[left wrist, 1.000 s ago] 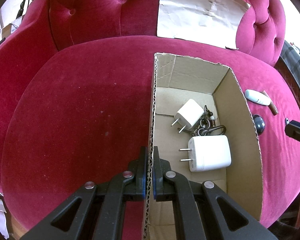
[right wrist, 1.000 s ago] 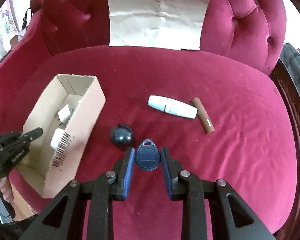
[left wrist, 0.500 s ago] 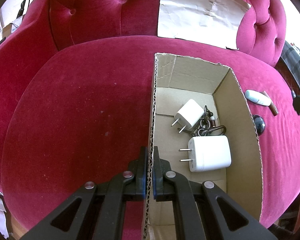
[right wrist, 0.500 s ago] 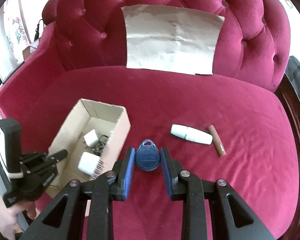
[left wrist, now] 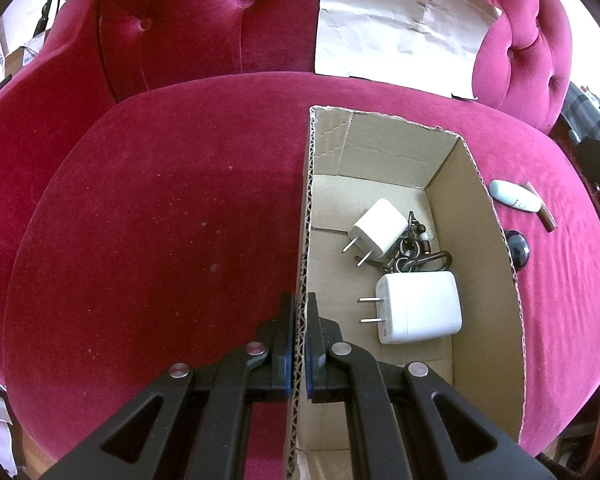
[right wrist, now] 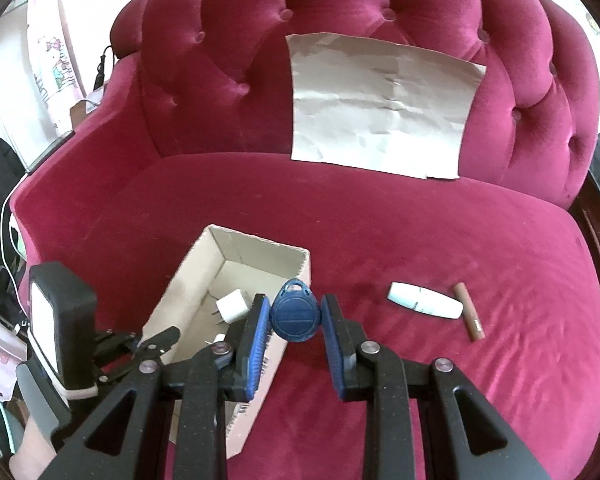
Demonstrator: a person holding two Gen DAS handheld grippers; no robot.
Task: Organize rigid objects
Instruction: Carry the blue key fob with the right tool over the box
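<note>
Crimson tufted velvet sofa (right wrist: pixel 380 240), creased brown paper sheet (right wrist: pixel 380 100) against its backrest, cartoon-printed wall hanging (right wrist: pixel 56 68) at left.

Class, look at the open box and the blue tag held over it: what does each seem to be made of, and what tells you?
Box: corrugated cardboard, matte brown; its cut edge shows wavy fluting. Blue key fob: probably moulded plastic, smooth with a slight sheen and a moulded loop on top.
</note>
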